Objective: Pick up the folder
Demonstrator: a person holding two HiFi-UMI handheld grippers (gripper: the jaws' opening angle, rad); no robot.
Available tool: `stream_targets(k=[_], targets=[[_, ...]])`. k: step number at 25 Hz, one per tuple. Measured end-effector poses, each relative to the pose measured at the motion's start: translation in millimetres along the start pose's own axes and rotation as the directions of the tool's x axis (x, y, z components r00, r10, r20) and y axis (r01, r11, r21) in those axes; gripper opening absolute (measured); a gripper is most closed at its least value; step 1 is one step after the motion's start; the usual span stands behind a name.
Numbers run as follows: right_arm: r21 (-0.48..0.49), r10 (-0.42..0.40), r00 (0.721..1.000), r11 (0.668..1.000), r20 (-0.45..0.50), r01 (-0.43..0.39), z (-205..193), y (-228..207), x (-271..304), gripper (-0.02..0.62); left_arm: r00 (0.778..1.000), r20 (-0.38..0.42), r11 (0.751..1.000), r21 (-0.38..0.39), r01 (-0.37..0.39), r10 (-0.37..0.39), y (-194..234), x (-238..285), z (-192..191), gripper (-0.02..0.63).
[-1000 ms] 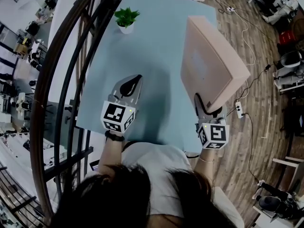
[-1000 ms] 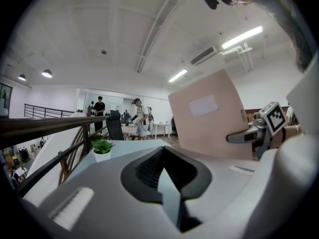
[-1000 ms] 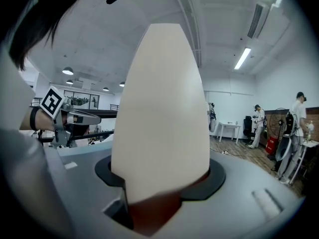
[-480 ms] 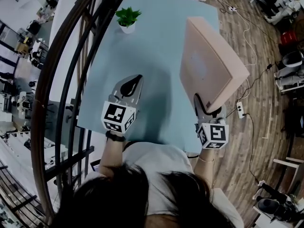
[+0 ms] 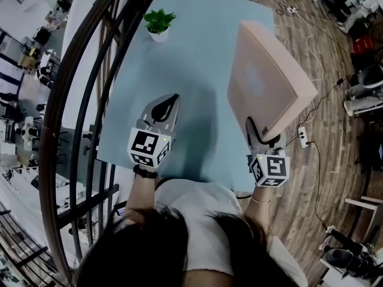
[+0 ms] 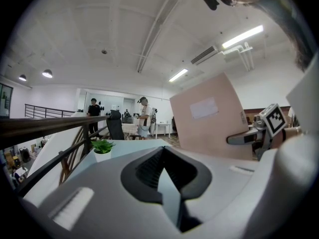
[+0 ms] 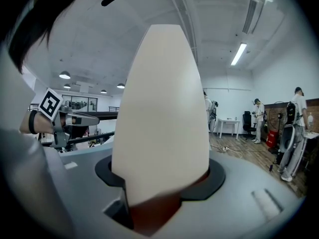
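Note:
A thick pale pink folder [image 5: 266, 79] stands on edge, lifted over the right side of the light blue table [image 5: 197, 52]. My right gripper [image 5: 263, 137] is shut on its near lower corner. In the right gripper view the folder's cream spine [image 7: 162, 108] fills the space between the jaws. In the left gripper view the folder [image 6: 212, 118] rises at the right, a white label on its face, with the right gripper [image 6: 254, 136] at its side. My left gripper [image 5: 164, 107] hovers over the table's near left part, shut and empty, its jaws meeting in the left gripper view [image 6: 167, 190].
A small potted plant [image 5: 158, 24] stands at the table's far left. A dark curved railing [image 5: 78, 100] runs along the left side. Cables and a power strip [image 5: 301, 137] lie on the wooden floor at the right. People stand in the background [image 6: 144, 114].

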State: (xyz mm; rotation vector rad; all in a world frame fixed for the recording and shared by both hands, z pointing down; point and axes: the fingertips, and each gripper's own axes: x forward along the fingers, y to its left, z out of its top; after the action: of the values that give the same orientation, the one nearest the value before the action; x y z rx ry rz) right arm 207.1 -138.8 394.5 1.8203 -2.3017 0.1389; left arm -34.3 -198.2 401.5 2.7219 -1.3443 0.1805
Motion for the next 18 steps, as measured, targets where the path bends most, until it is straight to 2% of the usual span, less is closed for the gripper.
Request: stream_targets(k=[18], targets=[[-0.013, 0.038, 0.999, 0.999, -0.026, -0.038, -7.2, 7.2, 8.7, 0.265, 1.0, -0.005, 1.0, 0.002, -0.009, 0.009, 1.4, 1.8, -0.9, 0.057]])
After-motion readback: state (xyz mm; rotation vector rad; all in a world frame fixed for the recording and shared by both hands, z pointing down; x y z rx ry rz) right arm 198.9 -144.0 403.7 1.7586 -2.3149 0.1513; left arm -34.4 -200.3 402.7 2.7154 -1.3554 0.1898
